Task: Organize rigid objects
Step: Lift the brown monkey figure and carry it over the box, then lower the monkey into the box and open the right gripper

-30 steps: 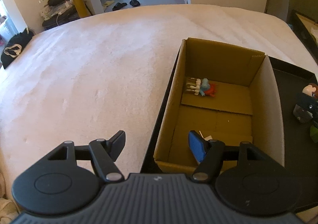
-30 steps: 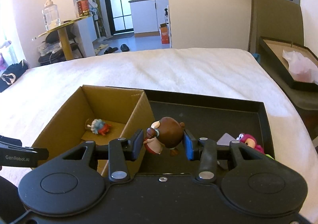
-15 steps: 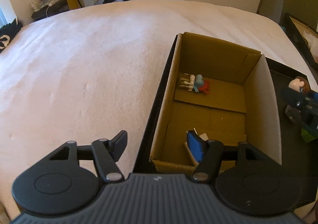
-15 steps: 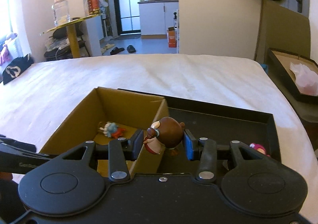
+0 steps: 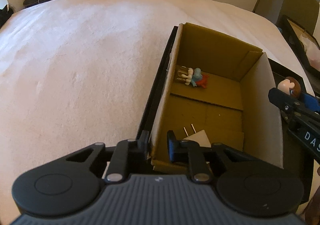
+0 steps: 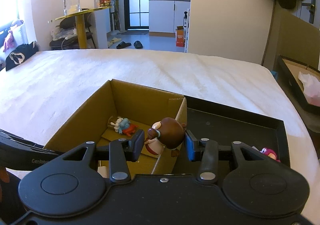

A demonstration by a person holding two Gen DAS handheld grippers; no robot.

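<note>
Standing beside the bed, I see the left gripper (image 5: pixel 158 142) with its jaws just drawn together astride the near corner of the cardboard box (image 5: pixel 256 93), one finger outside the left wall and one inside, so it appears clamped on that wall. That looks like the right job for it: keep the box steady and don't tug it off the black tray (image 6: pixel 236 123) it sits in. Inside lie a small blue-and-red figurine (image 5: pixel 197 79) at the far end and a white plug adapter (image 5: pixel 198 136) near the left gripper's inner finger.

Over to the right, the right gripper (image 6: pixel 164 144) is clamped on a brown-headed figurine (image 6: pixel 170 133), held in the air just over the box's right wall. I'd carry it further left until it is clear of that wall, lower it into the bare middle of the floor, and only then let go. A pink toy (image 6: pixel 269 153) waits on the tray at the far right.
</note>
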